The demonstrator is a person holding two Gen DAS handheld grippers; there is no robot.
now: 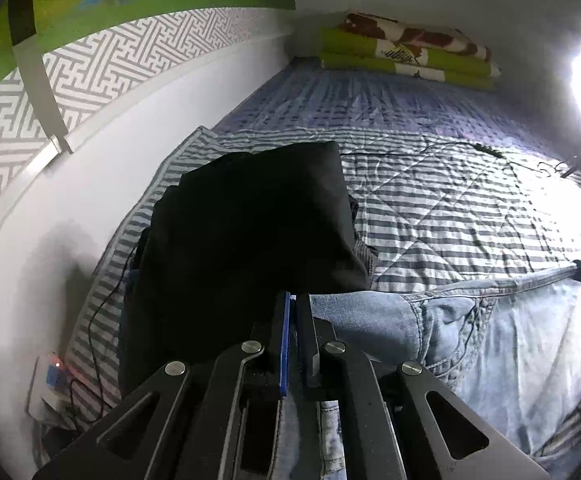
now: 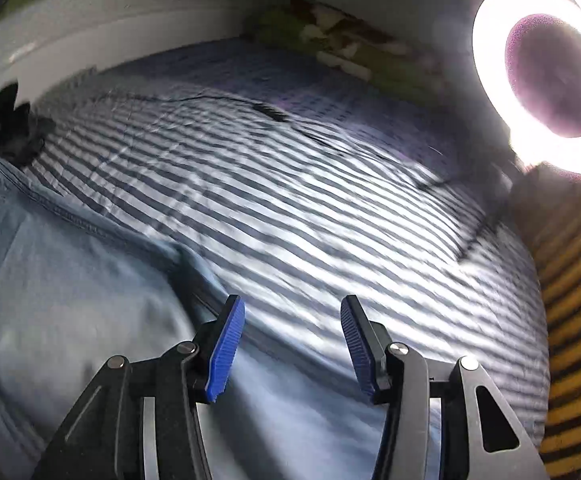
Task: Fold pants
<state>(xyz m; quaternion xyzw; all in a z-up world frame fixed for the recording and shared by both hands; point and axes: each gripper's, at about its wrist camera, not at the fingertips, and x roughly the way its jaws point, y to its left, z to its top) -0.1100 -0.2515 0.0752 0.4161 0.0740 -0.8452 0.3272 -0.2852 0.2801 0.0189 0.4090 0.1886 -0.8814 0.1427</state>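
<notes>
Light blue jeans (image 1: 510,340) lie spread on the striped quilt (image 1: 450,208), near the lower right of the left wrist view. My left gripper (image 1: 292,300) is shut at the jeans' left edge, and the denim runs right up to and under its jaws. Just beyond it sits a pile of folded black pants (image 1: 250,220). In the blurred right wrist view the jeans (image 2: 70,300) fill the lower left. My right gripper (image 2: 292,300) stands open above their edge with nothing between its blue pads (image 2: 226,344). The black pile (image 2: 10,128) shows at far left.
A white wall (image 1: 90,200) runs along the bed's left side, with a power strip (image 1: 50,376) and cable below. Folded green blankets (image 1: 406,56) lie at the far end. A thin black cable (image 1: 490,152) crosses the quilt. A bright ring light (image 2: 490,60) stands at the right.
</notes>
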